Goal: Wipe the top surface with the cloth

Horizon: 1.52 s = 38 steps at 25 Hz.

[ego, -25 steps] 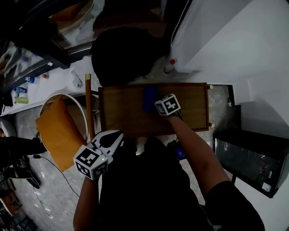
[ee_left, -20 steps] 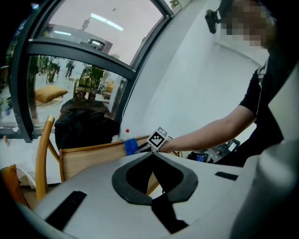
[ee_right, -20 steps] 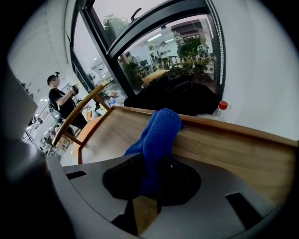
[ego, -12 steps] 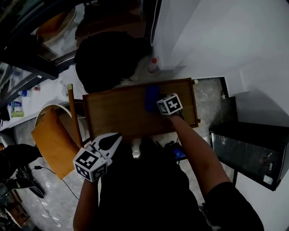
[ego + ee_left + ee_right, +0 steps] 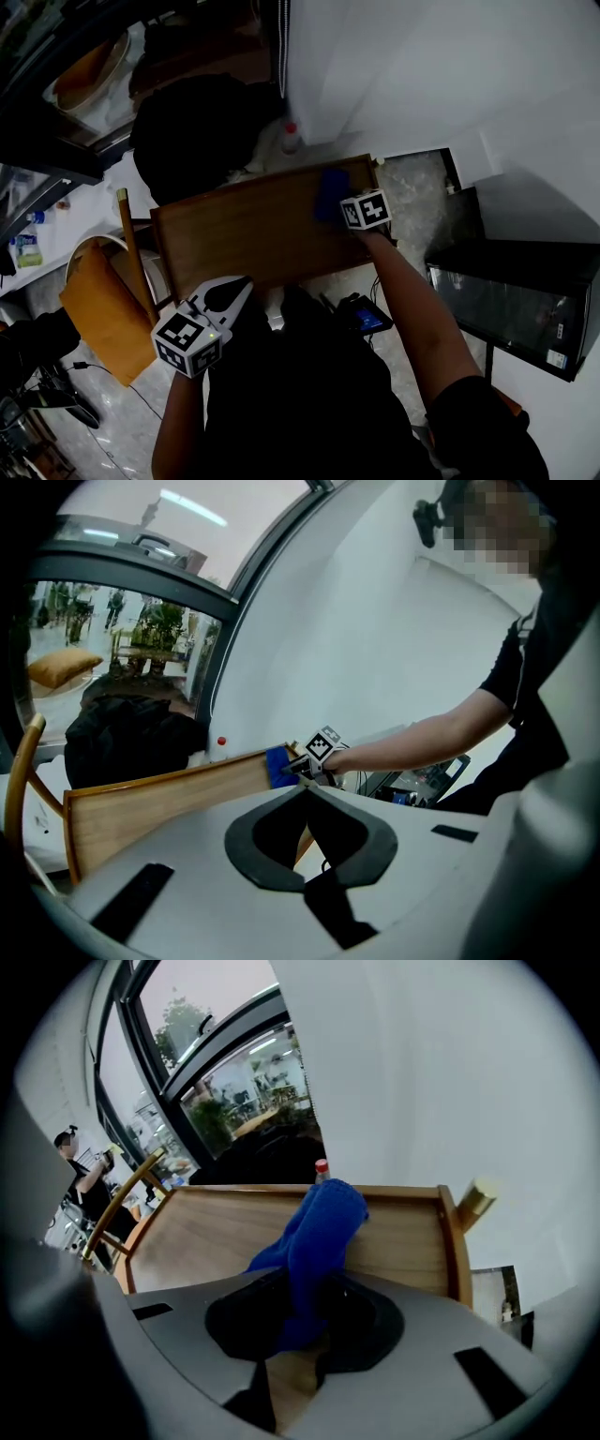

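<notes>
Wooden top (image 5: 244, 234) has the blue cloth (image 5: 319, 1222) near its right edge. It looks soft and light. The right gripper (image 5: 302, 1321) pinches its bunched end. The left gripper (image 5: 305, 794) is closed and empty.

**Colours and patterns seen**

The cloth (image 5: 314, 1227) was bright blue. The top surface (image 5: 248, 232) was warm brown wood grain. The left gripper (image 5: 239, 286) and right gripper (image 5: 345, 204) had black-and-white square markers, pale grey bodies and black pads. The seat cushion (image 5: 101, 300) was orange, the wall (image 5: 422, 66) white.
</notes>
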Motion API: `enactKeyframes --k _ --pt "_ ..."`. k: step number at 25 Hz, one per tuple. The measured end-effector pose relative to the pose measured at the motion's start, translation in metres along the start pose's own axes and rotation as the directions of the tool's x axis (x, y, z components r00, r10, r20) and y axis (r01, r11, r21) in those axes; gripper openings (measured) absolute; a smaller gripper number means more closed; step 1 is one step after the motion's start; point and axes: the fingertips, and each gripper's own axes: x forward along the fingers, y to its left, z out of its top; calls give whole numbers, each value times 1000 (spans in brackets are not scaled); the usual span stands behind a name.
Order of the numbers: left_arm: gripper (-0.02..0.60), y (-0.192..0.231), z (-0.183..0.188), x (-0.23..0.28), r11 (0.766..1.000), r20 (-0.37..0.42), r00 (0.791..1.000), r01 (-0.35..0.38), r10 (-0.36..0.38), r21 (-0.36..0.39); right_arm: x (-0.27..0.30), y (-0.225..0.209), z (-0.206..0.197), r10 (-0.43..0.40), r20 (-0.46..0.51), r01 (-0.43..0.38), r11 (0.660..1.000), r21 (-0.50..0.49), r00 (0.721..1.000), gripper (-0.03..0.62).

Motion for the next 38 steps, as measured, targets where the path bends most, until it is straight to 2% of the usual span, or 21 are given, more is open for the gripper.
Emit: enactKeyframes --k 7,13,18,23,28,30,32,35,38 --pt "12 -9 6 14 999 -4 1000 31 -31 13 -15 -45 -3 -118 -29 119 992 37 993 97" --pt "12 -20 -2 16 999 -13 999 40 -40 14 -22 -64 -5 -168 -65 170 985 32 984 97" --pt "12 -22 -5 12 999 -4 999 40 -40 5 -36 -84 -10 -249 -80 254 966 51 965 97" --pt "11 -9 -5 -3 1000 26 999 22 -21 -20 -40 -90 -12 -301 -112 303 953 -2 947 95" --pt "11 7 -6 -21 1000 49 999 -2 4 -26 -41 -85 -12 -319 -125 326 944 43 940 95" --pt "11 15 -9 -27 999 69 998 -11 14 -40 -39 -69 -10 -299 -107 301 954 7 948 94" --pt "12 21 -13 -28 997 93 996 1 6 -76 -40 -35 -3 -237 -64 233 970 -64 969 93" --pt "12 34 -21 -46 994 98 995 2 9 -111 -21 65 19 -35 11 36 994 -106 999 94" --pt "12 53 -22 -73 993 111 993 -20 33 -121 3 176 45 178 37 -170 971 -168 983 93"
